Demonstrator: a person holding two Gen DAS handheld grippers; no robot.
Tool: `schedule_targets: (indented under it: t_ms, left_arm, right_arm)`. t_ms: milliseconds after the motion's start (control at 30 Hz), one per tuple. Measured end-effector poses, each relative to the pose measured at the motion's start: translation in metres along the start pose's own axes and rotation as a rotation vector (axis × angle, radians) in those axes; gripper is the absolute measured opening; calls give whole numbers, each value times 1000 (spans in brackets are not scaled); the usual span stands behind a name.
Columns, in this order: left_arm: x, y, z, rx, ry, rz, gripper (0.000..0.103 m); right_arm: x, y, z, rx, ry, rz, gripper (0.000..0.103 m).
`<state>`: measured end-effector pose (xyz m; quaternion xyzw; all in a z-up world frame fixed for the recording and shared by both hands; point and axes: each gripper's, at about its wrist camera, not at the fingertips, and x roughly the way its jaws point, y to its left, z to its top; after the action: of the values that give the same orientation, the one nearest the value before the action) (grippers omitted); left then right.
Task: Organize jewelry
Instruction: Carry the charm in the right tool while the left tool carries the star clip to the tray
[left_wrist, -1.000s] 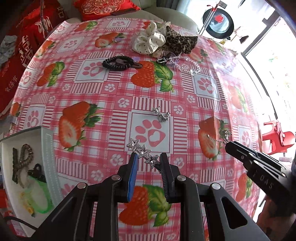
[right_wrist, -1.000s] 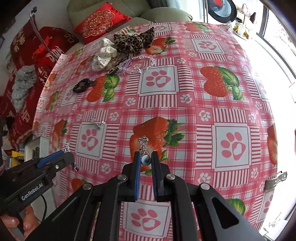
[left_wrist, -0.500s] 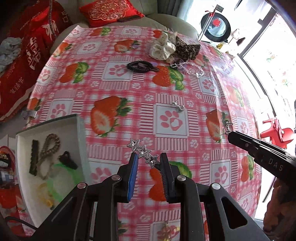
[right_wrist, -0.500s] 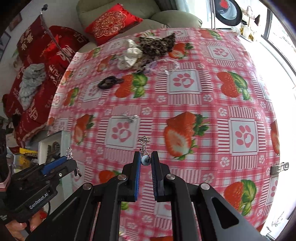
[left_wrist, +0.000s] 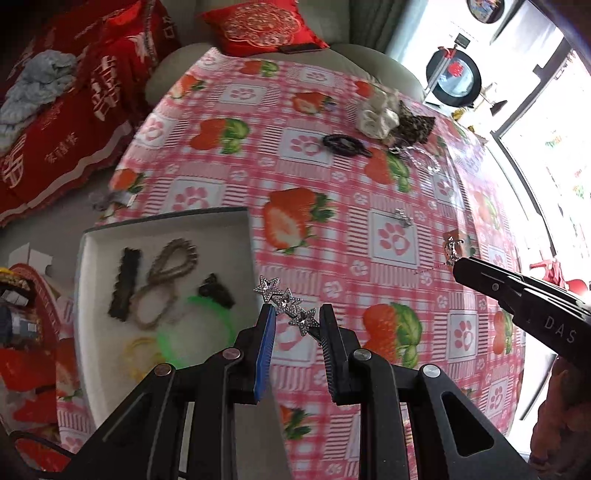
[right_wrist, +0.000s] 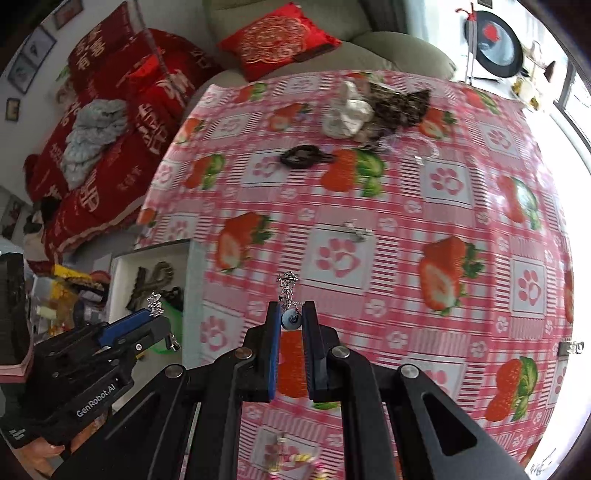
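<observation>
My left gripper (left_wrist: 295, 317) is shut on a silver hair clip with three rhinestone stars (left_wrist: 286, 301), held above the tablecloth at the right rim of the white tray (left_wrist: 166, 221). My right gripper (right_wrist: 290, 314) is shut on a silver dangling earring with a blue bead (right_wrist: 290, 319), its chain sticking up past the fingertips. In the left wrist view the right gripper (left_wrist: 458, 264) comes in from the right with the earring (left_wrist: 452, 249) at its tip. In the right wrist view the left gripper (right_wrist: 159, 321) sits at the lower left over the tray (right_wrist: 122, 266).
The tray holds a dark clip (left_wrist: 125, 282), a beaded loop (left_wrist: 164, 280), a black claw clip (left_wrist: 216, 291), a green band (left_wrist: 199, 332) and a yellow band. On the strawberry tablecloth lie a small silver piece (left_wrist: 402, 218), a black coil tie (left_wrist: 341, 144), a clear bead bracelet (left_wrist: 424, 158) and scrunchies (left_wrist: 380, 118).
Both grippers have moved left and risen, each keeping its piece. The tray has come from the left edge towards the middle of the left wrist view.
</observation>
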<state>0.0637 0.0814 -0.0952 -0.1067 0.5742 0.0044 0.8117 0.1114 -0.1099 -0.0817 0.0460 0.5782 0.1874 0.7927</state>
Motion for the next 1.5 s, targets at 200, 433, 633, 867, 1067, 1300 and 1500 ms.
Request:
schedule_targets:
  t_ms: [200, 433, 633, 867, 1067, 1300, 1500]
  left_arm:
    - [-16, 41, -17, -49, -8, 41, 31]
    - [-28, 96, -48, -121, 16, 112, 31]
    - [-22, 126, -75, -166, 57, 146, 31]
    - [3, 139, -93, -200, 98, 177, 31]
    - [23, 144, -94, -205, 110, 189, 31]
    - [39, 145, -95, -191, 124, 211, 31]
    - [43, 141, -96, -160, 122, 215, 31]
  right_arm:
    - [5, 40, 0, -60, 11, 34, 12]
    - [13, 90, -3, -140, 36, 91, 12]
    - [28, 127, -13, -199, 82, 132, 12]
    - [64, 158, -31, -241, 164, 160, 12]
    - [94, 170, -35, -258, 210, 156, 12]
    - [131, 173, -38, -250, 272, 129, 12]
    - [153, 171, -41, -262, 316, 100, 13]
